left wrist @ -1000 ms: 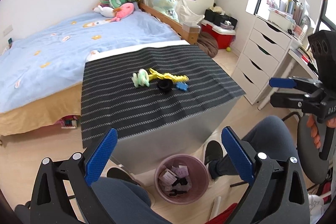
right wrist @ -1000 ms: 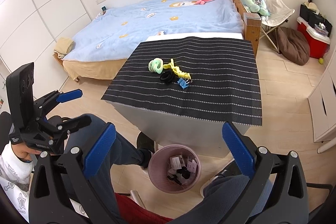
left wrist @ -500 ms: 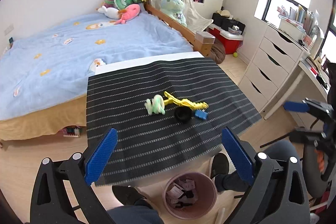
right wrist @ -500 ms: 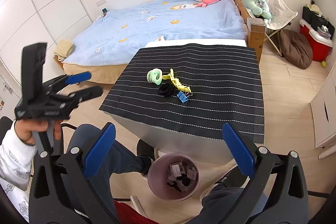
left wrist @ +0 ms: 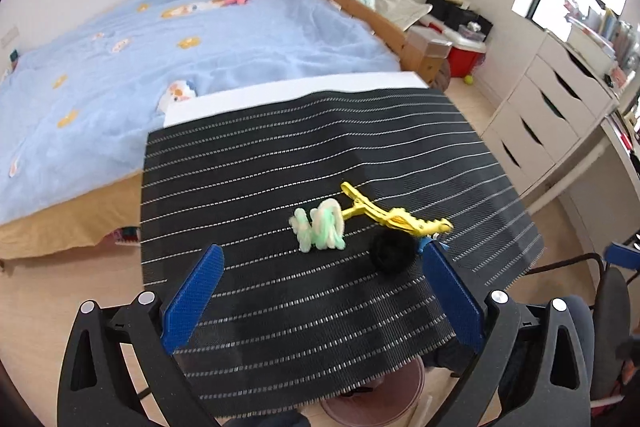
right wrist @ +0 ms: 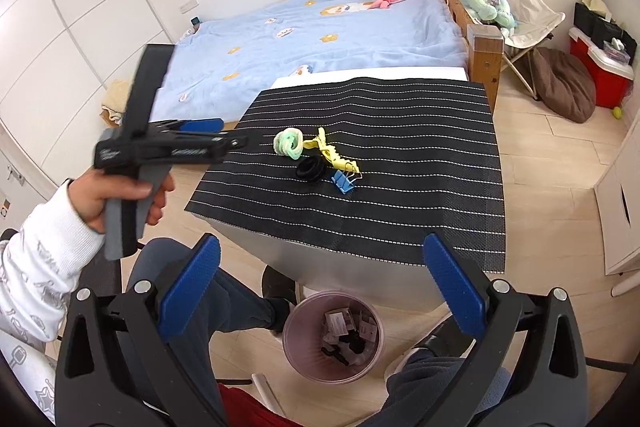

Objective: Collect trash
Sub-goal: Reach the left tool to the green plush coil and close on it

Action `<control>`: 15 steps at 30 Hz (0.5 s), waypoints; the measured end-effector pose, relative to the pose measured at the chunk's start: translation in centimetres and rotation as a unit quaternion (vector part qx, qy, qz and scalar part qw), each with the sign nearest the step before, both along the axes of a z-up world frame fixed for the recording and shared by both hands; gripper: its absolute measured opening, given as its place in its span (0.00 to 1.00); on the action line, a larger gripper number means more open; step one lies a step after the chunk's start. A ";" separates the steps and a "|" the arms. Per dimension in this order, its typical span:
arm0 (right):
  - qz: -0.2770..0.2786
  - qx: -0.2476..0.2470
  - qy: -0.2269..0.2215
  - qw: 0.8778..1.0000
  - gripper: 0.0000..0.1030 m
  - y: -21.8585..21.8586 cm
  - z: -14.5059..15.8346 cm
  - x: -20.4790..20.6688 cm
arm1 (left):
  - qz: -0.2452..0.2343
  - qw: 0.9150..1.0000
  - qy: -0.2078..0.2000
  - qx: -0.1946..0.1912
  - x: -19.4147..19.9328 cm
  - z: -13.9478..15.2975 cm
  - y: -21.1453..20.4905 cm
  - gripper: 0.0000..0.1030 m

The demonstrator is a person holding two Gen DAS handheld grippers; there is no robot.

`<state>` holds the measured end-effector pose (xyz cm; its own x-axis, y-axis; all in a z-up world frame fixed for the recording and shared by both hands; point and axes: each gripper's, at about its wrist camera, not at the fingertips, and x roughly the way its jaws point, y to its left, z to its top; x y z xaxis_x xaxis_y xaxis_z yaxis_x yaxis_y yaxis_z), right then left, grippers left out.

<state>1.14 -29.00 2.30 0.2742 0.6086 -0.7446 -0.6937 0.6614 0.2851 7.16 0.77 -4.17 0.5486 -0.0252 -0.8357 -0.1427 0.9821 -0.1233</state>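
From the left wrist, the left claw (left wrist: 320, 301) is spread wide and holds nothing, hanging over the near edge of the counter (left wrist: 248, 187), which is covered by a black mat with white dotted stripes. Ahead of it, about midway between the counter's left and right edges and nearer the near edge, lie one green-and-white fuzzy hair tie (left wrist: 320, 229), one long yellow plastic hair clip (left wrist: 394, 215) touching it, and one black round hair tie (left wrist: 392, 251) just beside the clip. A small blue binder clip (left wrist: 425, 243) peeks out behind the right finger. Only the rim of the pink round waste bin (left wrist: 408, 383) shows below the near edge.

From the right wrist, the right claw (right wrist: 320, 289) is also wide open and empty, held off the counter above the bin on the floor. The bin already holds several scraps, white wrappers and dark bits, too jumbled to count. The left claw hovers by the counter's left edge, near the fuzzy tie.

By my judgement the task is partly done: some trash is binned, while four items remain on the counter and none is gripped yet.
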 end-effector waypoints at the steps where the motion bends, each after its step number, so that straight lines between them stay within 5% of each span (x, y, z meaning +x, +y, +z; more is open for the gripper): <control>1: -0.001 0.000 0.000 1.000 0.97 -0.1 0.0 0.1 | 0.002 1.000 0.007 0.001 0.4 -0.4 0.1 0.93; 12: -0.009 -0.004 0.010 1.000 0.97 -0.8 -0.8 0.5 | 0.019 0.999 0.048 -0.017 3.1 -3.5 1.0 0.92; 15: -0.009 -0.006 0.012 1.000 0.97 -0.7 -0.9 0.7 | 0.022 0.998 0.051 -0.022 3.2 -3.8 1.1 0.76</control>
